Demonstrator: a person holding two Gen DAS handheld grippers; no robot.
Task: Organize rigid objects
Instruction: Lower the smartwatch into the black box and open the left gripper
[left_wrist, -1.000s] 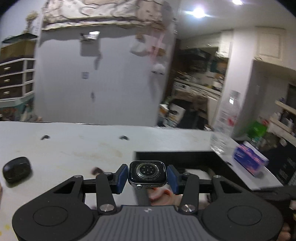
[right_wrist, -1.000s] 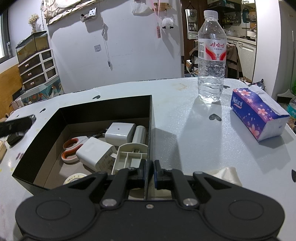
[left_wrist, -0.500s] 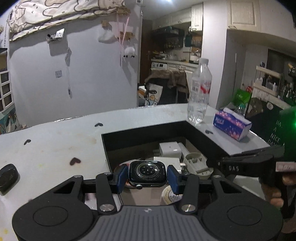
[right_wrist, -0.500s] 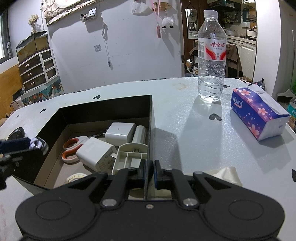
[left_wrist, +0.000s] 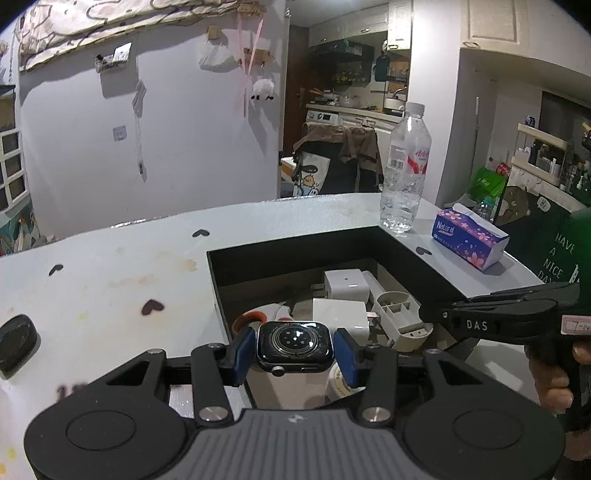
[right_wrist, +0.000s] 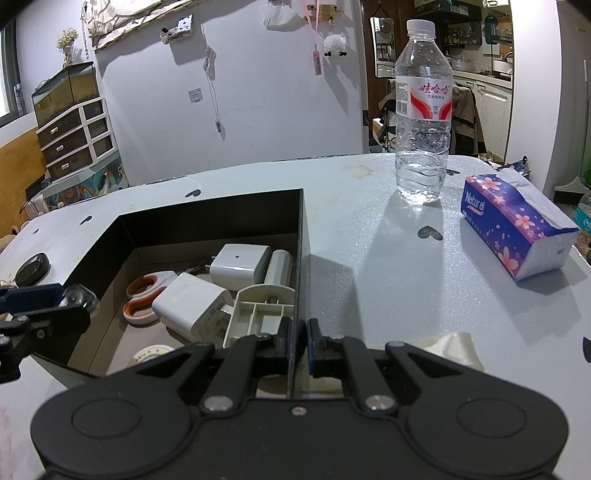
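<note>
We hold smartwatch (left_wrist: 294, 344) in left gripper (left_wrist: 294, 349) over near-left part of black box (left_wrist: 295, 258). Right gripper (right_wrist: 296, 341) pinches box's right wall. Lower watch onto bare floor near scissors (right_wrist: 147, 291), clear of chargers, then release.

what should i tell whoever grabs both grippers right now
Left gripper: shut on the watch, held above the near left corner of the black box.
Right gripper: shut on the box's right wall, steadying it.
Already in the box: scissors, two white chargers, a white divided case, a roll of tape.
Left to do: drop the watch into the box. A small black case sits on the table left of the box, probably next.
</note>
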